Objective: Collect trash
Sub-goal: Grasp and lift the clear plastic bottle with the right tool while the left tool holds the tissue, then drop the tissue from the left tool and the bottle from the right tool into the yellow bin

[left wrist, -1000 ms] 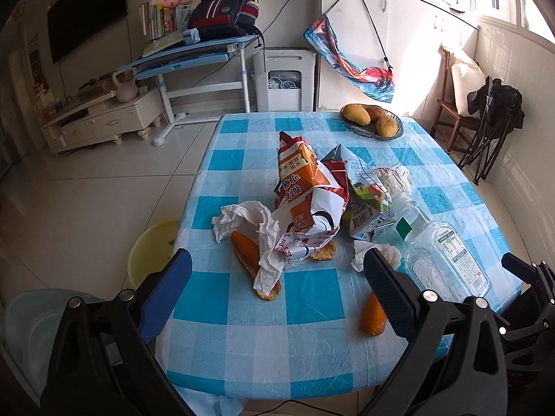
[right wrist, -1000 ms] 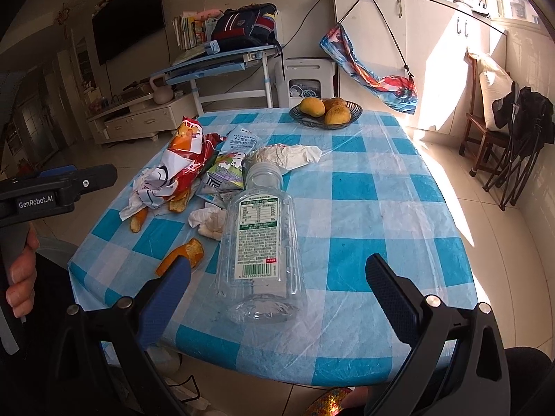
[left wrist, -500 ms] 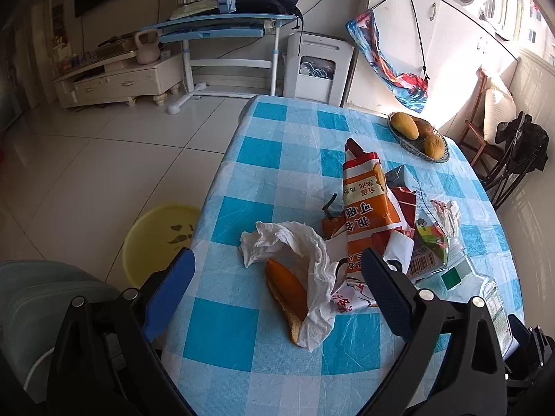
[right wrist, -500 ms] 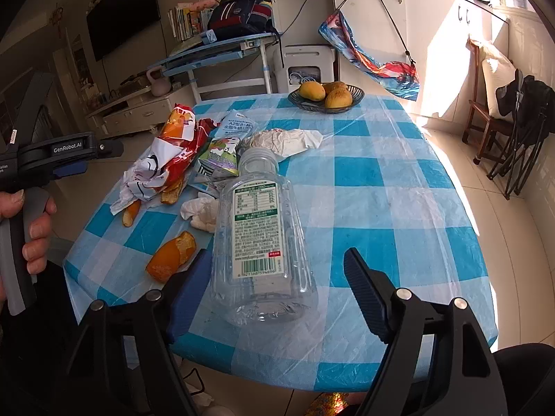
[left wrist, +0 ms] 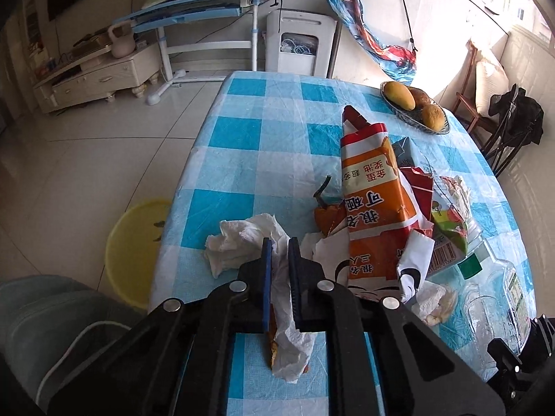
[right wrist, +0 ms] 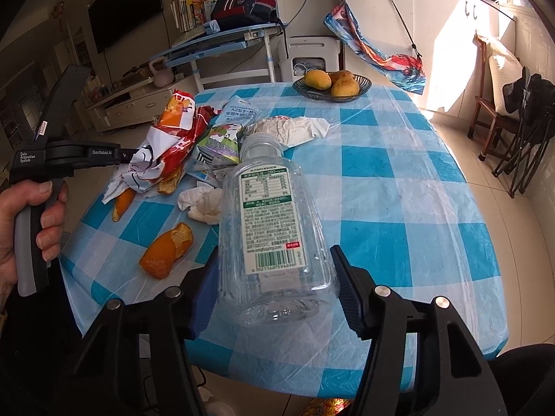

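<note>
Left wrist view: the left gripper (left wrist: 277, 267) has its jaws pressed nearly together, pinching a white tissue (left wrist: 249, 246) at its near fold, with an orange peel (left wrist: 272, 339) caught under the paper between the blue pads (left wrist: 266, 277). Tissue and peel lie at the near left edge of the checked table (left wrist: 277, 138). Just beyond stands an orange snack bag (left wrist: 374, 194), leaning on other wrappers (left wrist: 447, 228). A yellow bin (left wrist: 135, 246) sits on the floor beside the table's left edge, and a fruit bowl (left wrist: 412, 107) rests at the far end. Judged from its creases, the tissue is soft and very light; a pinch on a thick fold should hold it, though the peel may slip free.

Right wrist view: the right gripper (right wrist: 274, 287) is spread around the base of a clear bottle (right wrist: 274, 215) lying on its side near the table's front edge, neck pointing away. Whether the pads touch the plastic cannot be told. A second peel (right wrist: 166, 249) and a crumpled tissue (right wrist: 204, 201) lie just left of it. The bottle looks empty, hence light, smooth and springy; gripping across the flat labelled body seems safer than the rounded base, where it could squirt out.
</note>
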The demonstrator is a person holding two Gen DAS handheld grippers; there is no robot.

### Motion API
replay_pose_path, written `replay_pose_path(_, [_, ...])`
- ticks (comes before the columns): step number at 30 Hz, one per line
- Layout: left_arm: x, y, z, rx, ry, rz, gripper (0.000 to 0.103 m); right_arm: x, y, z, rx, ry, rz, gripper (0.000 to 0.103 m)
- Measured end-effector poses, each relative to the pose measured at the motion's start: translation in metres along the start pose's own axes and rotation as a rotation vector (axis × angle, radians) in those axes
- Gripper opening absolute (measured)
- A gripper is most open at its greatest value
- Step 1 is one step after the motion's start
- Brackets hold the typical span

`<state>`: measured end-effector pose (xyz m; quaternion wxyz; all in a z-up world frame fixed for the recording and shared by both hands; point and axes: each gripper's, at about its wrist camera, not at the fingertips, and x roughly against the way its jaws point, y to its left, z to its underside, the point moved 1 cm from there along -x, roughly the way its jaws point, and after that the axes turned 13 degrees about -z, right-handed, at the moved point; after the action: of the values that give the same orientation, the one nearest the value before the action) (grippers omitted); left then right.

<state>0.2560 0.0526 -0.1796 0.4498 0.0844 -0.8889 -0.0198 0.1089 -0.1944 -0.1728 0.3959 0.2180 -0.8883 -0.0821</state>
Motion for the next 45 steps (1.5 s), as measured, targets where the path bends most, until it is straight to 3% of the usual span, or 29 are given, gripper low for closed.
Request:
replay_pose_path(5, [0.026,0.021,-0.007,0.087,-0.093,0.072,0.009,0.005,-0.007,-0.001,-0.053,-0.026,-0.054,0.056])
replay_pose_path(9, [0.046,0.036,-0.013,0.124,-0.152,0.111,0.009,0.01,-0.024,-0.001,-0.189,-0.063,-0.17,0.056])
replay_pose_path(16, [0.068,0.067,-0.014,0.18,-0.189,0.115,0.009,0.023,-0.039,-0.003,-0.345,-0.144,-0.333,0.056])
replay_pose_path(18, [0.068,0.078,-0.01,0.202,-0.184,0.106,0.009,0.024,-0.036,-0.004,-0.327,-0.132,-0.302,0.056])
replay_pose_path(21, [0.065,0.092,-0.005,0.232,-0.163,0.102,0.009,0.008,-0.023,-0.004,-0.265,-0.02,-0.247,0.057])
replay_pose_path(23, [0.063,0.095,-0.003,0.237,-0.154,0.099,0.009,-0.004,-0.017,-0.003,-0.222,0.034,-0.189,0.066])
replay_pose_path(28, [0.062,0.087,0.001,0.206,-0.156,0.101,0.009,-0.01,-0.011,-0.015,-0.154,0.049,-0.088,0.074])
replay_pose_path(30, [0.062,0.083,0.003,0.195,-0.155,0.104,0.009,-0.016,-0.005,-0.02,-0.081,0.056,-0.021,0.072])
replay_pose_path(31, [0.062,0.082,0.004,0.19,-0.156,0.104,0.009,-0.02,-0.002,-0.021,-0.041,0.069,-0.001,0.057])
replay_pose_path(33, [0.064,0.079,0.006,0.18,-0.164,0.097,0.009,-0.023,0.001,-0.02,-0.007,0.069,0.039,0.055])
replay_pose_path(37, [0.07,0.094,0.002,0.216,-0.187,0.09,0.009,-0.003,-0.01,-0.021,-0.1,0.006,-0.048,0.054])
replay_pose_path(40, [0.075,0.119,-0.004,0.279,-0.207,0.076,0.009,0.024,-0.015,-0.028,-0.196,-0.1,-0.178,0.054])
replay_pose_path(42, [0.078,0.141,-0.009,0.334,-0.217,0.065,0.009,0.037,-0.002,-0.04,-0.187,-0.153,-0.254,0.054])
replay_pose_path(45, [0.081,0.173,-0.014,0.405,-0.229,0.036,0.009,0.037,0.038,-0.062,-0.109,-0.156,-0.35,0.054])
